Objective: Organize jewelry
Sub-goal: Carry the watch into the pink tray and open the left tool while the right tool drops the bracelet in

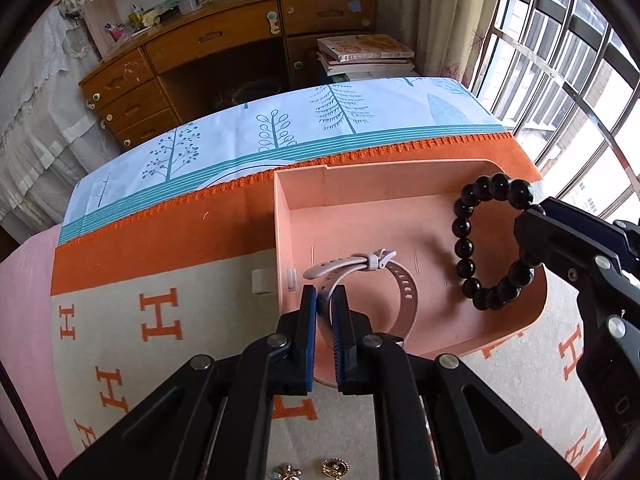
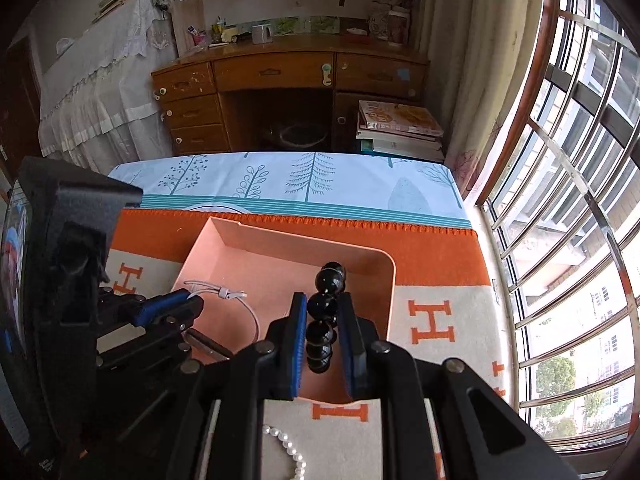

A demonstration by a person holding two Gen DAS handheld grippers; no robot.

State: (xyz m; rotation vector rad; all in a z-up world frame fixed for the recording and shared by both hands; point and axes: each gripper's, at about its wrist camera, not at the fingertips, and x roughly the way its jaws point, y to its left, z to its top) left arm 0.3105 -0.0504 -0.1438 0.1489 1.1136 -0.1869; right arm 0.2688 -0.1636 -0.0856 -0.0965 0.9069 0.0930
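Pink tray point(image 1: 400, 200), black bead bracelet point(image 1: 464, 248), pale grey watch strap point(image 1: 348, 264), orange-and-cream H-patterned blanket point(image 1: 160, 240)

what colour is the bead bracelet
Glossy black; the bead bracelet shows best in the left wrist view.

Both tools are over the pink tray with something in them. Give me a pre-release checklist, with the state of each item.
1. Left tool shut on the watch strap: ok.
2. Right tool shut on the black bead bracelet: ok.
3. Both items over the tray, inside its walls: ok.
4. Watch strap already resting on the tray floor: cannot tell.
5. Bracelet clear of the strap, so they will not tangle: ok, a gap shows between them.
6. Other jewelry waiting outside the tray: not ok, pearls and brooches lie on the blanket.
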